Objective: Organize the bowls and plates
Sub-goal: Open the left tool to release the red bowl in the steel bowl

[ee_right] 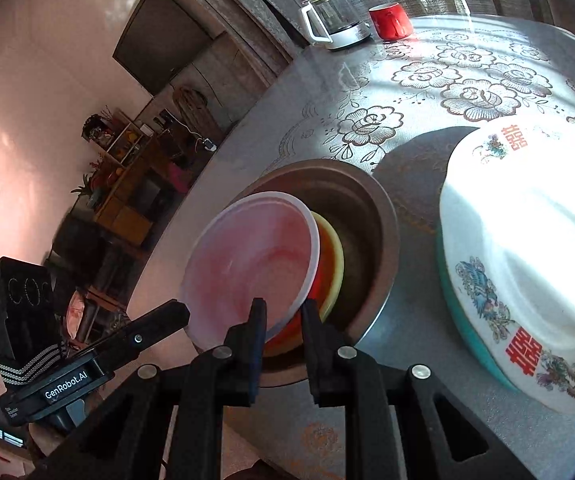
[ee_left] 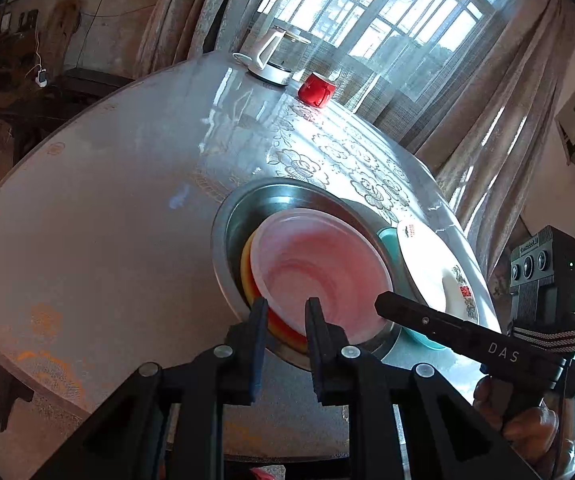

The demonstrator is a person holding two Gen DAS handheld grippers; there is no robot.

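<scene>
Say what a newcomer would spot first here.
The pink bowl, tilted in the metal basin at table centre, both grippers clamped on its near rim. Next, the white plate with red characters, right of the basin, then the red mug by the kettle at the far edge.

Your left tool (ee_left: 286, 312) tilts forward and down, its two fingers (ee_left: 258, 320) drawn near each other with only a narrow gap, clamped on the rim of the pale bowl (ee_left: 319, 264). Your right tool (ee_right: 283, 314) tilts down at much the same slant, its fingers (ee_right: 257, 320) likewise nearly together and pinching the same bowl's rim from the other side. In the left view your right hand (ee_left: 527, 420) wraps the handle of its tool at the lower right, fingers curled around it.
</scene>
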